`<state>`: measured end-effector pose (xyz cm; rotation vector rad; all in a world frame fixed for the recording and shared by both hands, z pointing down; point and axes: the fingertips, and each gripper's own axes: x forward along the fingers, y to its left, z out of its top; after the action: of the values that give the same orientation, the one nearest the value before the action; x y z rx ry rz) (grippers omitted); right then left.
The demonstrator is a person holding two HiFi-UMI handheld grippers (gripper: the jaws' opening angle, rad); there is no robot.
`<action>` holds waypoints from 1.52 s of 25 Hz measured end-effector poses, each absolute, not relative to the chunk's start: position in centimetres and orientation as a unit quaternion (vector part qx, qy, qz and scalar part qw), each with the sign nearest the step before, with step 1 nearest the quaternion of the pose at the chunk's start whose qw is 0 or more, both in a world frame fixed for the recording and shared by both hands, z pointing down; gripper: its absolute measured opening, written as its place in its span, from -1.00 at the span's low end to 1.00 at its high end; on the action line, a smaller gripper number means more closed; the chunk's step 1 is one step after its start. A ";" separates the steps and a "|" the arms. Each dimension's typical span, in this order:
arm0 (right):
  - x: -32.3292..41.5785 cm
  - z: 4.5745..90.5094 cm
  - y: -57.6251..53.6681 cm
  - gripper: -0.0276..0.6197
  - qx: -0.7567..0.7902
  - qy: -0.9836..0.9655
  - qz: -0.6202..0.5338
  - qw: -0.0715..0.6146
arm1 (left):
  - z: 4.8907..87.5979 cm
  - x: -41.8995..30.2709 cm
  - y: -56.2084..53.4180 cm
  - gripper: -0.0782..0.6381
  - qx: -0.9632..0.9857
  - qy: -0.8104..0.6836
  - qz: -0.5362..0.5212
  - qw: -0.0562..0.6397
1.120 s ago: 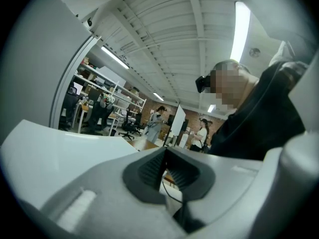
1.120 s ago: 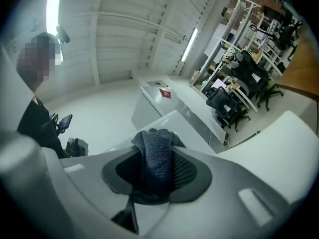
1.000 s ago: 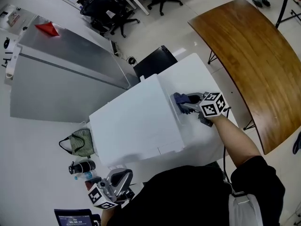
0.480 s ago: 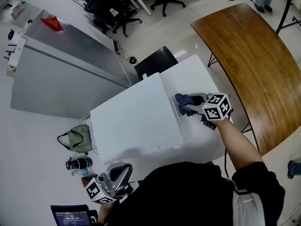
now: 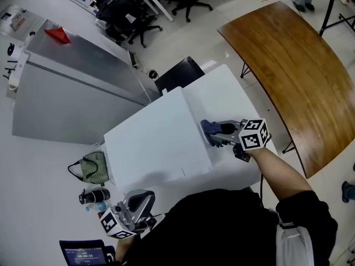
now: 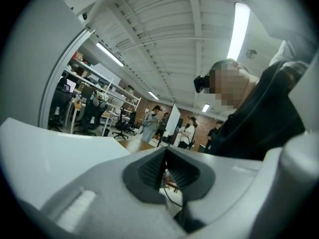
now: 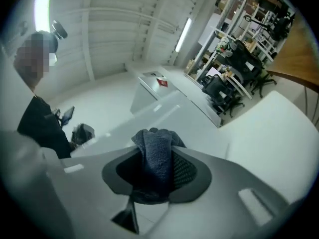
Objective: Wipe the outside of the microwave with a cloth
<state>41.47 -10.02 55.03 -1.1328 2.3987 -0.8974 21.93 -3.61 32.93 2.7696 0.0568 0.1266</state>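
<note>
- Head view: my right gripper (image 5: 221,134) reaches in from the right, its marker cube behind it. Its jaws are clamped on a dark blue cloth (image 5: 208,128).
- The cloth sits at the right edge of the white microwave (image 5: 155,143), about halfway along that side. It looks to be touching, though I cannot be sure from above.
- The microwave stands on a white table (image 5: 224,93). A curved wooden table (image 5: 288,60) is off to the right.
- My left gripper (image 5: 141,199) hangs low at the bottom left, well apart from the microwave. A green bag (image 5: 95,167) lies just above it, beside the microwave's left end.
- Left gripper view: the left gripper (image 6: 165,166) has its jaws brought together, with only a thin slit below the pads. Nothing is held between them. It points up toward the ceiling and the room behind.
- Right gripper view: the right gripper (image 7: 158,176) has its jaws closed on the cloth (image 7: 157,156). The cloth fills the gap between the pads and bunches up past the tips.
</note>
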 end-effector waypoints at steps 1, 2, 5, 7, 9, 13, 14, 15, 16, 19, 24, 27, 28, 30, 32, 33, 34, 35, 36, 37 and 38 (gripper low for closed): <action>41.3 58.2 -9.9 -0.54 -0.408 0.839 -0.334 0.132 | 33.5 22.0 -3.5 -0.77 0.980 0.022 0.051 0.190; 41.1 61.4 -9.6 -0.54 -0.418 0.833 -0.351 0.091 | 34.2 22.1 -3.4 -0.77 0.978 0.023 0.056 0.198; 40.4 67.6 -8.6 -0.55 -0.441 0.816 -0.373 -0.015 | 35.6 22.1 -3.2 -0.77 0.972 0.025 0.066 0.224; 40.0 69.6 -8.5 -0.55 -0.451 0.810 -0.360 -0.102 | 36.2 22.0 -3.1 -0.77 0.970 0.024 0.068 0.234; 39.7 70.8 -8.6 -0.58 -0.453 0.802 -0.348 -0.173 | 36.4 22.2 -2.9 -0.77 0.969 0.025 0.068 0.234; 40.4 67.4 -7.8 -0.54 -0.452 0.804 -0.367 -0.120 | 34.5 22.4 -2.3 -0.77 0.975 0.035 0.048 0.214; 40.7 64.4 -7.5 -0.54 -0.452 0.814 -0.359 -0.070 | 33.7 22.3 -2.3 -0.77 0.977 0.037 0.040 0.206; 40.8 60.4 -7.1 -0.54 -0.446 0.825 -0.346 -0.006 | 32.8 22.2 -2.4 -0.77 0.979 0.038 0.032 0.197; 40.8 56.0 -6.6 -0.54 -0.435 0.836 -0.327 0.059 | 32.0 22.1 -2.4 -0.77 0.981 0.038 0.023 0.188; 39.0 46.7 -4.7 -0.54 -0.393 0.859 -0.280 0.173 | 29.3 22.7 -2.1 -0.77 0.985 0.041 -0.003 0.170; 37.8 46.2 -3.8 -0.54 -0.377 0.847 -0.290 0.237 | 28.0 22.7 -1.7 -0.77 0.987 0.046 -0.010 0.155; 38.6 47.9 -4.1 -0.53 -0.363 0.836 -0.308 0.273 | 29.7 22.1 -1.8 -0.77 0.986 0.042 0.012 0.162; 38.8 48.8 -4.2 -0.53 -0.363 0.832 -0.316 0.275 | 30.4 21.9 -1.9 -0.77 0.985 0.041 0.020 0.165; 38.9 51.7 -4.1 -0.53 -0.371 0.823 -0.341 0.261 | 31.3 21.9 -1.7 -0.77 0.983 0.039 0.032 0.174; 38.7 55.4 -3.9 -0.53 -0.382 0.817 -0.364 0.232 | 32.3 21.9 -1.6 -0.77 0.981 0.035 0.043 0.186; 38.6 57.4 -3.9 -0.54 -0.390 0.817 -0.370 0.209 | 32.8 21.8 -1.6 -0.77 0.980 0.033 0.049 0.192; 38.5 59.5 -4.0 -0.54 -0.398 0.819 -0.374 0.177 | 33.3 21.8 -1.7 -0.77 0.979 0.031 0.053 0.196; 38.3 61.7 -3.9 -0.54 -0.407 0.821 -0.376 0.139 | 33.7 21.7 -1.6 -0.77 0.978 0.028 0.057 0.200; 38.2 63.7 -3.7 -0.54 -0.416 0.823 -0.375 0.093 | 34.0 21.6 -1.6 -0.77 0.977 0.026 0.060 0.204; 38.0 65.4 -3.5 -0.55 -0.425 0.826 -0.369 0.042 | 34.3 21.4 -1.5 -0.77 0.976 0.023 0.062 0.206; 37.9 66.7 -3.4 -0.55 -0.431 0.828 -0.357 -0.013 | 34.5 21.2 -1.4 -0.77 0.976 0.021 0.063 0.209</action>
<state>37.87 -3.41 66.72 -1.3661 2.6241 -1.1325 21.25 -1.41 34.47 2.7152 0.0581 0.1750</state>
